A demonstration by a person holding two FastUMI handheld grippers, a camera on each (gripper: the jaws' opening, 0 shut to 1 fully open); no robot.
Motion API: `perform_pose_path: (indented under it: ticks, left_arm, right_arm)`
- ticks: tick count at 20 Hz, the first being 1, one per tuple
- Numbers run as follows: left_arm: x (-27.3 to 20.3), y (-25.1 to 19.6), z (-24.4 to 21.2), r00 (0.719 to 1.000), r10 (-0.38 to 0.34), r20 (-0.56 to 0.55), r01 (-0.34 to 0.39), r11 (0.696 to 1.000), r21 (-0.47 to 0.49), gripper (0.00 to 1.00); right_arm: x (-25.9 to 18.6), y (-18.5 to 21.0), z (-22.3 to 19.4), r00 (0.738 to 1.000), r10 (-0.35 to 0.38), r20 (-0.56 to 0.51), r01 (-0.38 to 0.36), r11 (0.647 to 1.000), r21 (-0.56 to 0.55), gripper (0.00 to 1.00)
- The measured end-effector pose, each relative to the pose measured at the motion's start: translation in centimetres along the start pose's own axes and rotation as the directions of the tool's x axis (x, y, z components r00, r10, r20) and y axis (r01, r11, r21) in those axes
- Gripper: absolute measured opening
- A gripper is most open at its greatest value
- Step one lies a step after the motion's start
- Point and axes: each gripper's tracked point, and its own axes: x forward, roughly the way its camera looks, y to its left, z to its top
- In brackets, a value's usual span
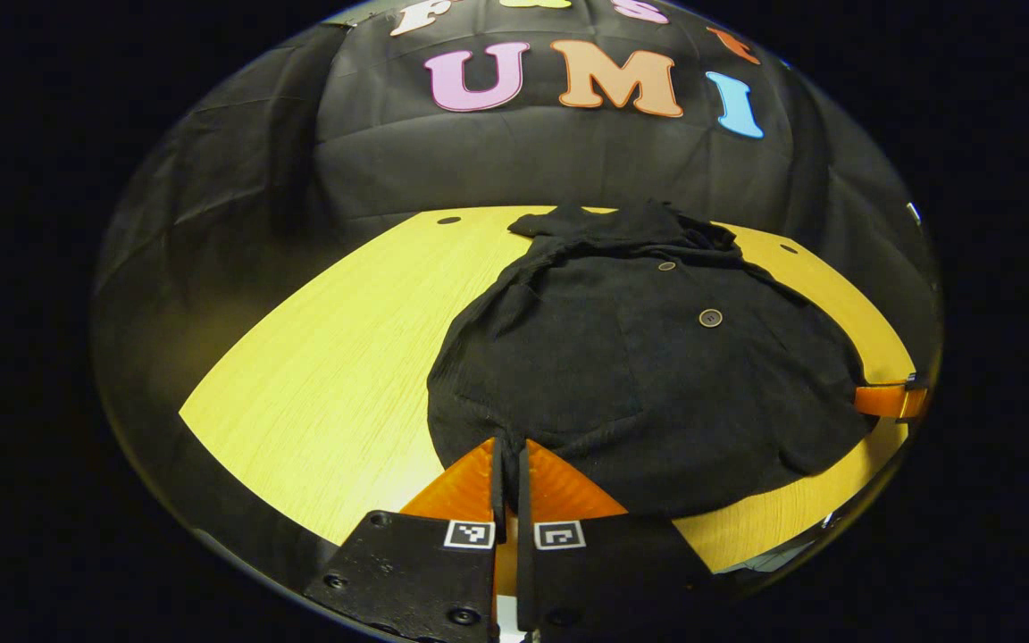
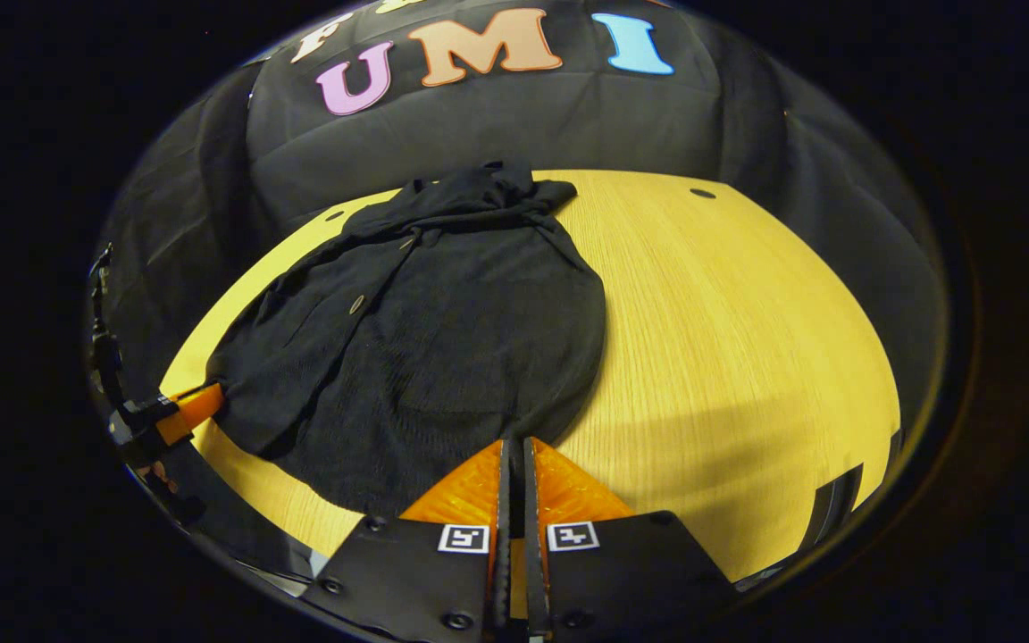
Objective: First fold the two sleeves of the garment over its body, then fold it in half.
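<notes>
Black buttoned jacket (image 1: 648, 375) flat on wooden table (image 1: 318, 393), sleeves already in. Left gripper (image 1: 510, 444) and right gripper (image 2: 514, 444) pinched on near hem corners. Lift together, level, toward collar (image 2: 479, 201).

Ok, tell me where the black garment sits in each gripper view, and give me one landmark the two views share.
Left gripper view: the black garment lies centre to right on the wooden table, its near hem at the left gripper.
Right gripper view: it lies centre to left, its near hem at the right gripper.
Shared landmark: the round button on the garment's front, seen left of centre in the right gripper view.
</notes>
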Motion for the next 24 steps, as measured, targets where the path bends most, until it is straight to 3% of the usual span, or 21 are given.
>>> perform_pose_path:
  ticks: [3,6,14,19,24]
  left_arm:
    - [0.1,0.0,0.6,1.0,-0.013,-0.022,0.013,1.0,-0.022,0.0]
    - [0.0,-0.2,4.4,1.0,-0.017,0.021,0.018,0.999,-0.049,0.0]
    - [2.8,-3.8,20.4,0.985,-0.088,0.147,0.093,0.995,-0.027,0.0]
    - [7.6,-4.0,29.4,0.969,-0.057,0.242,0.056,0.998,0.01,0.0]
    - [12.9,-4.7,34.9,0.951,-0.016,0.308,0.039,0.997,-0.068,0.0]
  right_arm:
    - [0.0,0.0,0.4,1.0,0.022,-0.014,-0.022,1.0,0.017,0.05]
    - [-0.9,1.2,3.2,0.998,0.055,0.031,-0.055,0.998,0.004,0.05]
    - [-2.4,3.9,21.1,0.958,0.181,0.224,-0.19,0.982,0.015,0.05]
    - [-0.1,3.5,31.3,0.926,0.221,0.307,-0.245,0.968,0.044,0.05]
    - [4.1,3.1,38.4,0.909,0.249,0.334,-0.281,0.958,0.053,0.05]
